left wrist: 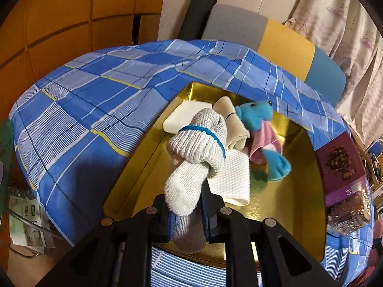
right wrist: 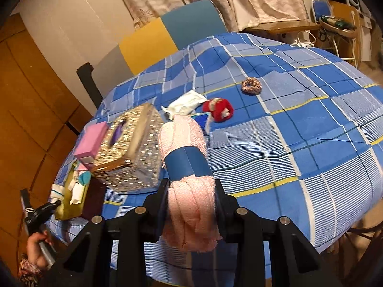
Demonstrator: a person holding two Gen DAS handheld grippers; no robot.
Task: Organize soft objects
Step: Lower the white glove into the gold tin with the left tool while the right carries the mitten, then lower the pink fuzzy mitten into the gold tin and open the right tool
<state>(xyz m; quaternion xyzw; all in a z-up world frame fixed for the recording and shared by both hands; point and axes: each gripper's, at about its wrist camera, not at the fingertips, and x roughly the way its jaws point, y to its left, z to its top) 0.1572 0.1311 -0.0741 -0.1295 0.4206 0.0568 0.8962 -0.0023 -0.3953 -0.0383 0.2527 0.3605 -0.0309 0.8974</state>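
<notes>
My left gripper point(left wrist: 185, 205) is shut on a rolled white knit sock with a blue band point(left wrist: 198, 148), held over a gold tray point(left wrist: 299, 191). In the tray lie a white foam block point(left wrist: 182, 117), a cream roll point(left wrist: 233, 124), a white waffle cloth point(left wrist: 232, 179) and a blue plush with pink cloth point(left wrist: 261, 129). My right gripper point(right wrist: 191, 191) is shut on a rolled pink towel with a blue paper band point(right wrist: 186, 162), above the checked tablecloth. A red plush point(right wrist: 219, 108), a scrunchie point(right wrist: 251, 86) and a white packet point(right wrist: 186, 101) lie beyond it.
A glittery tissue box point(right wrist: 130, 148) and a pink box point(right wrist: 92, 141) stand left of the right gripper, with the gold tray point(right wrist: 64, 205) and left gripper point(right wrist: 53, 205) beyond. A purple box point(left wrist: 340, 165) and a clear jar point(left wrist: 349, 215) sit right of the tray. A chair point(right wrist: 167, 35) stands behind.
</notes>
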